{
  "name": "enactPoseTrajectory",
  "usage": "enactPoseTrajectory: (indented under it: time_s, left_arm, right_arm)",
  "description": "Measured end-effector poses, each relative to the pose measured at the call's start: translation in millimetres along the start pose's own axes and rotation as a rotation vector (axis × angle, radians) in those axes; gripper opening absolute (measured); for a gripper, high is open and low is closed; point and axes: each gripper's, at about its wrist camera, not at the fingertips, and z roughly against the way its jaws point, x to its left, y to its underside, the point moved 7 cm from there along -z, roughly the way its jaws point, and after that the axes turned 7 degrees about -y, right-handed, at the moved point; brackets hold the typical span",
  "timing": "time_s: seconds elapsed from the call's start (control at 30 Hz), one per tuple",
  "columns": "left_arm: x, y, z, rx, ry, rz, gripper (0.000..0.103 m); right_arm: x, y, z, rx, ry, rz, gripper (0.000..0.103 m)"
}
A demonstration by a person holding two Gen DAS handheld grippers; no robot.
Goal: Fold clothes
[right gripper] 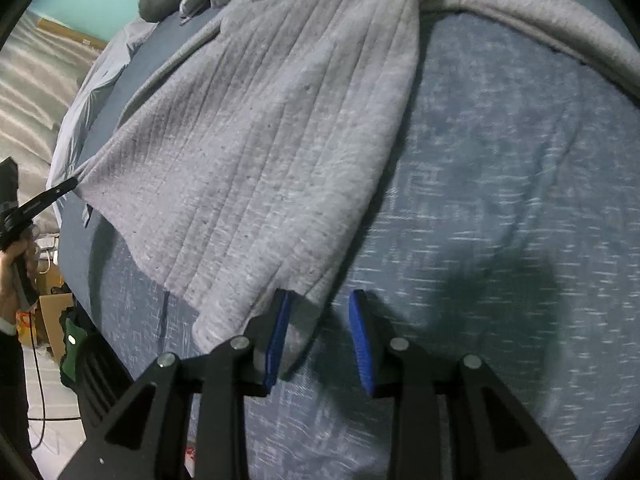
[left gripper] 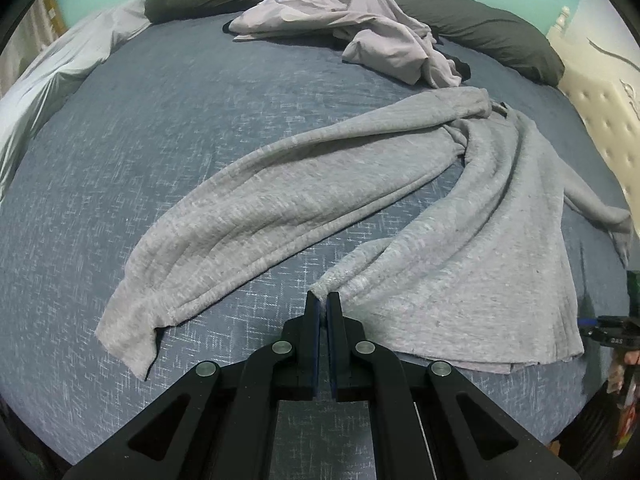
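Observation:
A grey long-sleeved garment (left gripper: 460,240) lies spread on the blue bedspread (left gripper: 160,160), one sleeve stretched left and the body running toward me. My left gripper (left gripper: 324,300) is shut on the garment's near hem corner. In the right wrist view that same gripper (right gripper: 72,183) pinches the cloth's left corner and holds it taut. My right gripper (right gripper: 320,300) stands open at the other hem corner. The grey garment (right gripper: 260,140) drapes over its left finger (right gripper: 280,320), while its right pad touches no cloth.
A crumpled lavender garment (left gripper: 360,28) lies at the back against dark grey pillows (left gripper: 500,36). A white tufted headboard (left gripper: 600,112) is at the right, pale sheets (left gripper: 60,80) at the left. A person's hand (right gripper: 12,272), a cardboard box and floor clutter are beside the bed.

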Motion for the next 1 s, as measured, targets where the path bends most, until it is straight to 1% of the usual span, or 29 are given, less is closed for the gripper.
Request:
enactPoseTrajectory:
  time_s: [0.13, 0.17, 0.2, 0.23, 0.3, 0.4, 0.5, 0.53, 0.63, 0.73, 0.8, 0.87, 0.93, 1.0]
  left_arm:
    - [-2.7, 3.3, 1.4, 0.002, 0.005, -0.011, 0.003]
    - [-3.8, 4.2, 1.9, 0.003, 0.005, -0.015, 0.003]
    - [-5.2, 4.8, 2.8, 0.002, 0.006, -0.019, 0.003]
    - [-6.6, 5.4, 3.8, 0.0, 0.008, -0.022, 0.003]
    - [-10.4, 6.2, 8.1, -0.007, 0.013, -0.034, 0.003]
    - [-13.5, 7.0, 14.9, -0.016, 0.03, -0.04, 0.003]
    - [-19.4, 10.1, 23.6, -0.024, 0.052, -0.058, 0.003]
    - [-20.1, 10.7, 24.9, -0.025, 0.056, -0.06, 0.003]
    - [-30.9, 18.2, 30.6, -0.018, 0.099, -0.065, 0.003]
    - [-50.2, 31.6, 36.7, -0.008, 0.134, -0.109, 0.003]
    - [-71.6, 48.1, 42.2, 0.016, 0.176, -0.147, 0.003]
    - [-88.7, 63.1, 44.3, 0.038, 0.196, -0.188, 0.003]
    - [-108.6, 80.4, 43.1, 0.069, 0.229, -0.217, 0.003]
    - [-122.3, 93.3, 38.9, 0.101, 0.264, -0.21, 0.003]
  right_arm:
    - [-3.1, 3.4, -5.4, 0.001, -0.001, -0.038, 0.031]
    - [-3.3, 5.0, -4.5, -0.002, 0.005, -0.029, 0.029]
    - [-3.6, 6.6, -3.6, -0.004, 0.01, -0.021, 0.013]
    - [-3.6, 7.9, -1.9, -0.009, 0.015, -0.013, 0.007]
    - [-2.7, 9.6, 4.7, -0.025, 0.02, -0.003, 0.004]
    - [-9.1, 11.9, 29.1, -0.056, 0.025, 0.006, 0.004]
    - [-23.0, 13.9, 65.9, -0.088, 0.035, 0.008, 0.003]
    - [-26.5, 11.5, 76.8, -0.098, 0.038, 0.006, 0.003]
    - [-24.9, -3.6, 91.0, -0.125, 0.055, -0.001, 0.003]
    - [-39.5, -0.5, 120.6, -0.152, 0.061, -0.016, 0.003]
    - [-50.5, 5.4, 137.1, -0.162, 0.074, -0.023, 0.003]
    - [-49.3, 10.9, 139.0, -0.159, 0.096, -0.029, 0.002]
    - [-63.7, 19.4, 144.3, -0.15, 0.125, -0.042, 0.002]
    - [-80.6, 26.8, 145.7, -0.14, 0.147, -0.072, 0.002]
